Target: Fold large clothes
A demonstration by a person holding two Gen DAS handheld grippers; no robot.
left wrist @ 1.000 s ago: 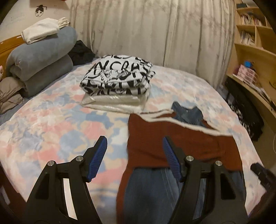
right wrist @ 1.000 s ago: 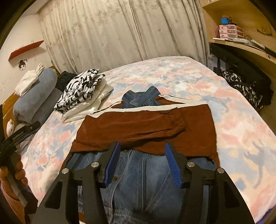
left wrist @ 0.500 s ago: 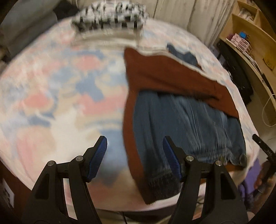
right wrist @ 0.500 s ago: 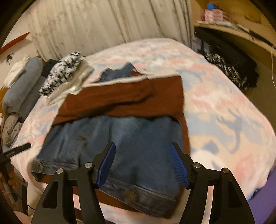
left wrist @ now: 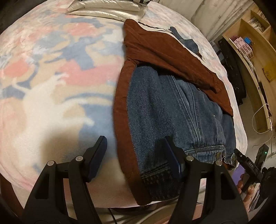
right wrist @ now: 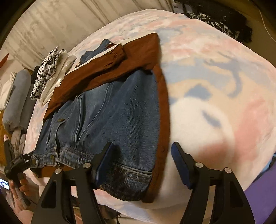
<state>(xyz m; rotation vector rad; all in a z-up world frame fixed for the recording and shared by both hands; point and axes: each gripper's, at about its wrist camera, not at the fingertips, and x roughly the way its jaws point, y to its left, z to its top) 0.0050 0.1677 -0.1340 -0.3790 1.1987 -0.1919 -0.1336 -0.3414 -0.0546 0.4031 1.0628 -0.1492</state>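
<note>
A blue denim jacket [left wrist: 169, 110] with a rust-brown corduroy lining [left wrist: 120, 103] lies flat on the flowered bed cover, its brown sleeves folded across the upper half. My left gripper [left wrist: 135, 156] is open and hangs over the jacket's near left hem corner, the brown edge between its fingers but not pressed. In the right wrist view the jacket [right wrist: 117, 110] reaches the bed's near edge. There my right gripper [right wrist: 142, 163] straddles the near right hem corner. Its jaws are opening, and the pads are clear of the cloth.
Folded clothes are stacked at the far side of the bed: a black-and-white patterned piece [right wrist: 46, 74] on white ones [left wrist: 107, 6]. Grey pillows [right wrist: 19, 96] lie at the far left. Wooden shelves [left wrist: 250, 43] and dark clothes [right wrist: 220, 22] stand beyond the bed's right side.
Both grippers have sunk and tipped downward, from facing the room to hanging over the jacket's near hem corners. The right jaws have spread wider. The jacket has not moved.
</note>
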